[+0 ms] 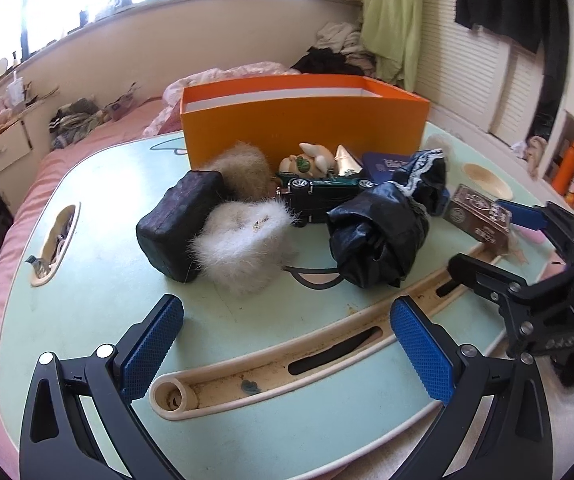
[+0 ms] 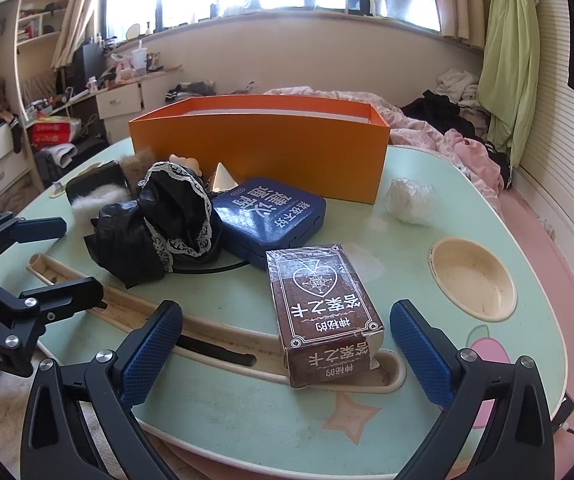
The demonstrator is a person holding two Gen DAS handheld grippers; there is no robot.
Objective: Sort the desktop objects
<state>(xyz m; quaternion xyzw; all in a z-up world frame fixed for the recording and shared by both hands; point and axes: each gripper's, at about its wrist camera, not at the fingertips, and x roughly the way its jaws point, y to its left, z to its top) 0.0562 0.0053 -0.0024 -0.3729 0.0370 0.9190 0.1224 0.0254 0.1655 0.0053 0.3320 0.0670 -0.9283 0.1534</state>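
An open orange box (image 1: 303, 120) (image 2: 263, 140) stands at the back of the pale green table (image 1: 247, 320). In front of it lie a dark pouch (image 1: 179, 224), a white fluffy piece (image 1: 243, 248), a beige fluffy piece (image 1: 243, 172), a green toy car (image 1: 319, 196), a small figurine (image 1: 311, 160), a blue tin (image 2: 271, 216) and black lace-trimmed cloth (image 2: 175, 216). My left gripper (image 1: 287, 340) is open over bare table, short of the pile. My right gripper (image 2: 287, 340) is open, with a brown card box (image 2: 323, 320) lying between its fingers, untouched.
A white wrapped ball (image 2: 409, 202) sits right of the orange box. The table has a round cup recess (image 2: 473, 276), a long curved groove (image 1: 327, 352) and a handle cut-out (image 1: 57, 240). A pink bed with clothes surrounds the table; drawers and shelves stand at left.
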